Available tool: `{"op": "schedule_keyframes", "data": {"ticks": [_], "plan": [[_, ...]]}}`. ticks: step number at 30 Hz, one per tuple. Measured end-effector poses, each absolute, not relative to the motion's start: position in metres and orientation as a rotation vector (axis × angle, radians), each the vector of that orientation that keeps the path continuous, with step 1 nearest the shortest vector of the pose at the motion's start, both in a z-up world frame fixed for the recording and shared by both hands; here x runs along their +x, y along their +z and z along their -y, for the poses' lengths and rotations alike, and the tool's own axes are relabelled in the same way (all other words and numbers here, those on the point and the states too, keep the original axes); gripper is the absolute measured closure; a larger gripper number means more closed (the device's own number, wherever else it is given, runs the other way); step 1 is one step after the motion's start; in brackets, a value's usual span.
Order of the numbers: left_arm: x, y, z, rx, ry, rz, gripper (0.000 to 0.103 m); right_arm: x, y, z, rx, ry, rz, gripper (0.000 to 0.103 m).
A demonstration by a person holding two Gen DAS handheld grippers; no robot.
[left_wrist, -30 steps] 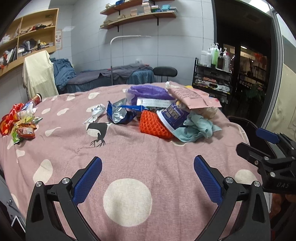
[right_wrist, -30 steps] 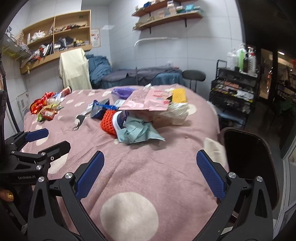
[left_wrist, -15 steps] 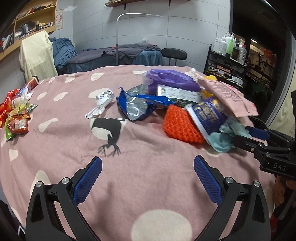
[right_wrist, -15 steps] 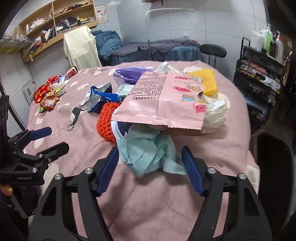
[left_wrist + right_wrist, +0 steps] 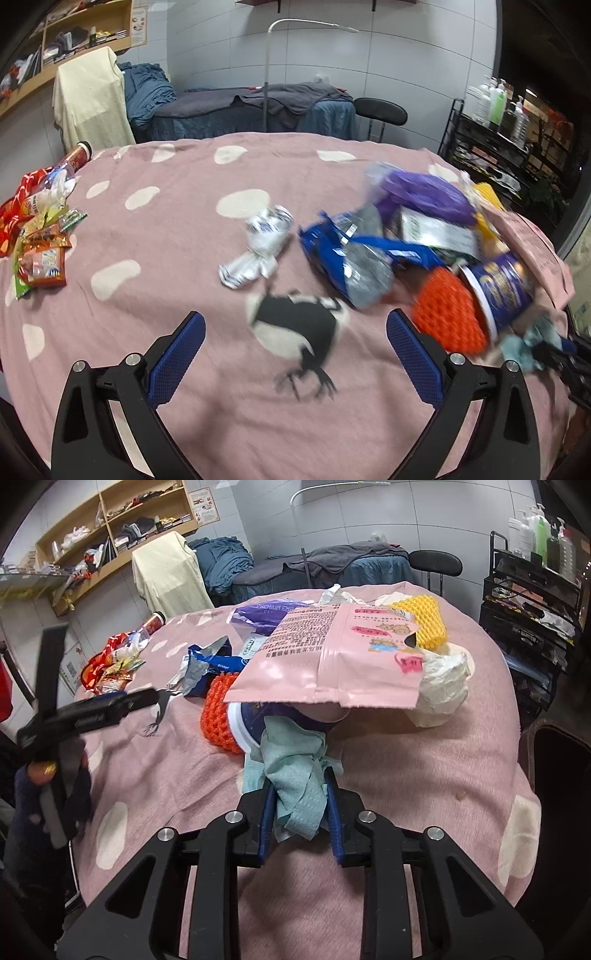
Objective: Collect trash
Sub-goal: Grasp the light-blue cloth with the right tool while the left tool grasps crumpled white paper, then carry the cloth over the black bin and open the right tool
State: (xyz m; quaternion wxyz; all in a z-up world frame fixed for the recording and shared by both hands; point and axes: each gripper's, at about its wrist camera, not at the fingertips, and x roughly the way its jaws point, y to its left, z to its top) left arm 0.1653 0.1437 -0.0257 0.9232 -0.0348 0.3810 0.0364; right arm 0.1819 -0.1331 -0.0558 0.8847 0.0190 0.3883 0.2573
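A heap of trash lies on the pink spotted cloth: a pink bag, an orange foam net, a blue paper cup, a yellow net and a white paper wad. A teal paper towel hangs from the cup's mouth. My right gripper has its jaws closing on the towel, and the blue pads press its sides. My left gripper is open over the bird print, holding nothing. Just ahead of it are a crumpled white wrapper and a blue foil bag.
Snack packets and a red tube lie at the cloth's far left. A dark bin stands off the table's right edge. A black rack with bottles, a stool and a covered bed stand behind. A hand holds the left gripper.
My right gripper moved forward to the teal towel and its jaws narrowed around it. My left gripper advanced over the cloth toward the wrapper and foil bag, staying open.
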Motion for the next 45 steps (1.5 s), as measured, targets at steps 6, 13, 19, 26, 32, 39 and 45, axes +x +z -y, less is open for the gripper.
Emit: {"op": "schedule_keyframes", "data": {"ticks": [6,13,19,26,32,39,45], "plan": [[0.219,-0.034,-0.167,-0.067,0.083,-0.861,0.027,0.169,-0.052,0.141,0.066,0.54,-0.785,0.077],[0.26,-0.056,-0.17,-0.013,0.107,-0.942,0.056,0.16,-0.052,0.146,0.075,0.532,-0.768,0.077],[0.247,-0.053,-0.167,-0.031,0.114,-0.909,0.076,0.155,-0.052,0.149,0.085,0.542,-0.743,0.077],[0.201,-0.031,-0.163,-0.045,0.151,-0.798,0.079,0.147,-0.054,0.15,0.088,0.554,-0.712,0.077],[0.161,-0.014,-0.151,-0.077,0.132,-0.72,0.079,0.142,-0.052,0.153,0.096,0.559,-0.687,0.077],[0.122,0.0,-0.129,-0.095,0.098,-0.65,0.079,0.127,-0.044,0.164,0.1,0.541,-0.634,0.077],[0.095,0.013,-0.099,-0.09,0.032,-0.6,0.079,0.116,-0.038,0.186,0.123,0.486,-0.589,0.077]]}}
